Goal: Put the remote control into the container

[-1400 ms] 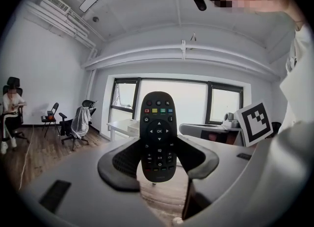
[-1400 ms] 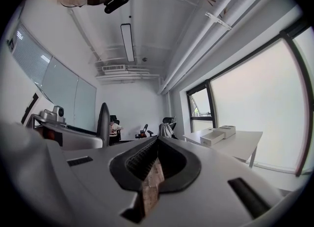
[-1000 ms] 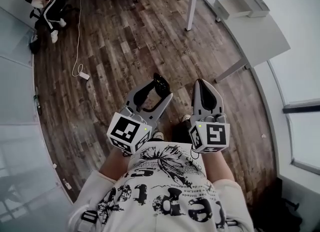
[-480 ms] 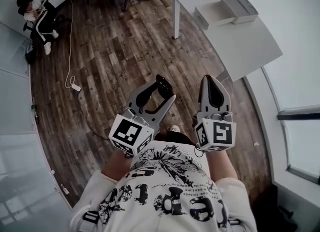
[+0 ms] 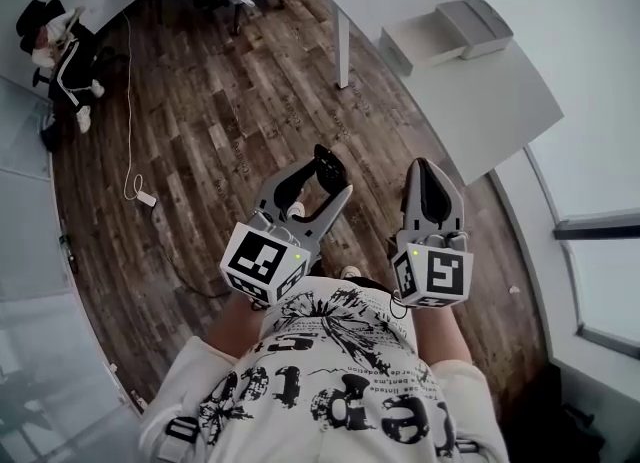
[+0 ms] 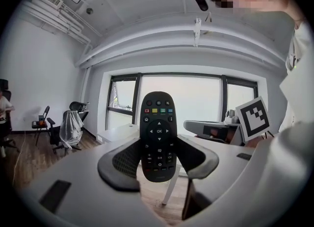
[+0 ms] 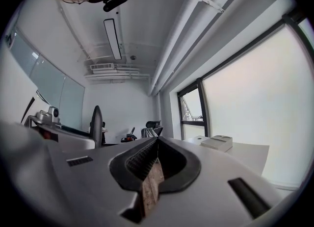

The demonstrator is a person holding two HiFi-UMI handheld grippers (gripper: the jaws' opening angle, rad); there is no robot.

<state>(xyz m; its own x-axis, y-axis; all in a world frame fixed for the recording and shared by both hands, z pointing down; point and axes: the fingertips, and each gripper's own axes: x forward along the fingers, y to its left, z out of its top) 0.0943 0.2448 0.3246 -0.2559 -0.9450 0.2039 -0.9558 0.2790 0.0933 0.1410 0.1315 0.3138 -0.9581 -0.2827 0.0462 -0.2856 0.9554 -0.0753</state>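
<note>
Left tool (image 6: 158, 161) pinches the remote control (image 6: 158, 133) — remote upright, buttons facing the camera, its lower half between the jaws. Right tool (image 7: 157, 145) is pressed together, nothing in it. In the head view both tools are held side by side in front of the person's chest, above the wooden floor (image 5: 200, 131). Gray container (image 5: 430, 36) sits on the white tabletop (image 5: 490, 101), toward its far end — well apart from the remote.

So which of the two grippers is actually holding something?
The left gripper: its jaws clamp a black oval remote control, buttons facing its camera. The right gripper has its jaws shut together, empty.
</note>
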